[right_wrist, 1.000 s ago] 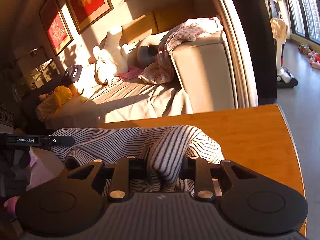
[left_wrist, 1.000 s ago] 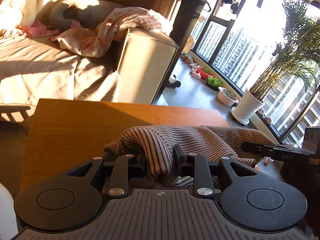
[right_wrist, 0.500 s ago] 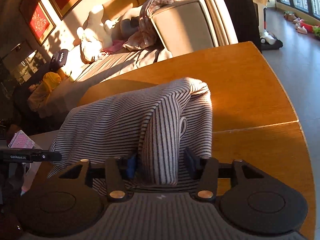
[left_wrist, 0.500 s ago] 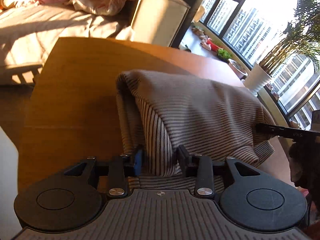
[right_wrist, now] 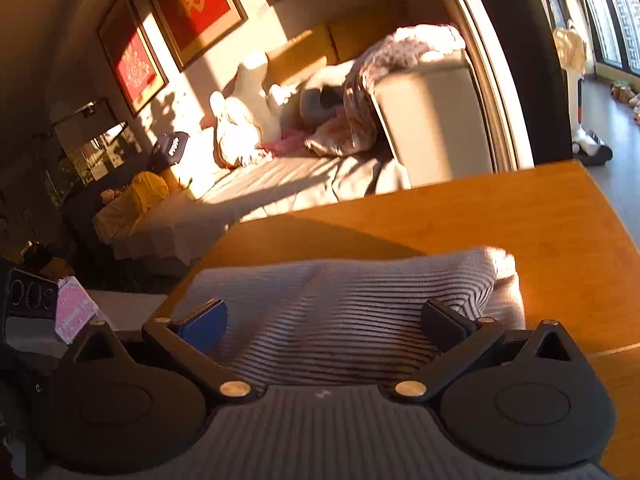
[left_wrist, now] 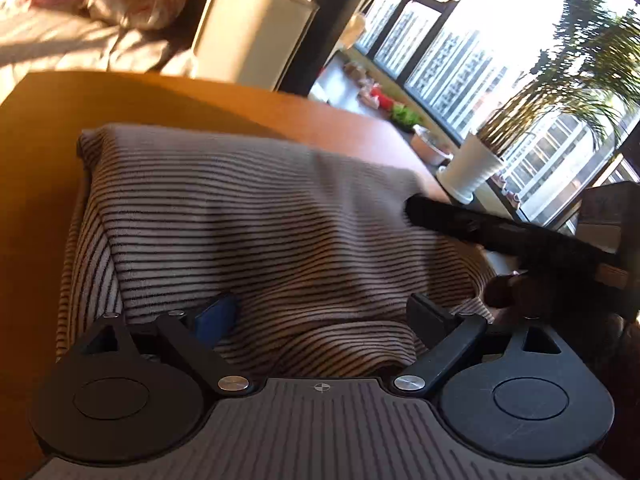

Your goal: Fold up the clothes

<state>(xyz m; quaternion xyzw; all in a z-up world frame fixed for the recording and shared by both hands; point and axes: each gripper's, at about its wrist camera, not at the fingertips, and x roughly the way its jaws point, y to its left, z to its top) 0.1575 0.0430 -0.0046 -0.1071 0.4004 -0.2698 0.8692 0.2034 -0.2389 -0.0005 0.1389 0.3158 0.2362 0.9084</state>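
A grey striped garment (left_wrist: 256,216) lies folded on the wooden table (left_wrist: 48,128). It also shows in the right wrist view (right_wrist: 340,304). My left gripper (left_wrist: 320,316) is open, its fingers spread wide over the garment's near edge, holding nothing. My right gripper (right_wrist: 324,320) is open too, fingers spread over the same garment's near edge. The right gripper's finger (left_wrist: 500,232) shows in the left wrist view, lying across the garment's right side.
A sofa (right_wrist: 304,176) with blankets and cushions stands beyond the table. A potted palm in a white pot (left_wrist: 468,168) and small floor items sit by the windows at the right. The table's right edge (right_wrist: 624,236) is near.
Both grippers have opened and let go of the striped garment, which now lies flat and folded on the table. Both views have pulled back slightly.
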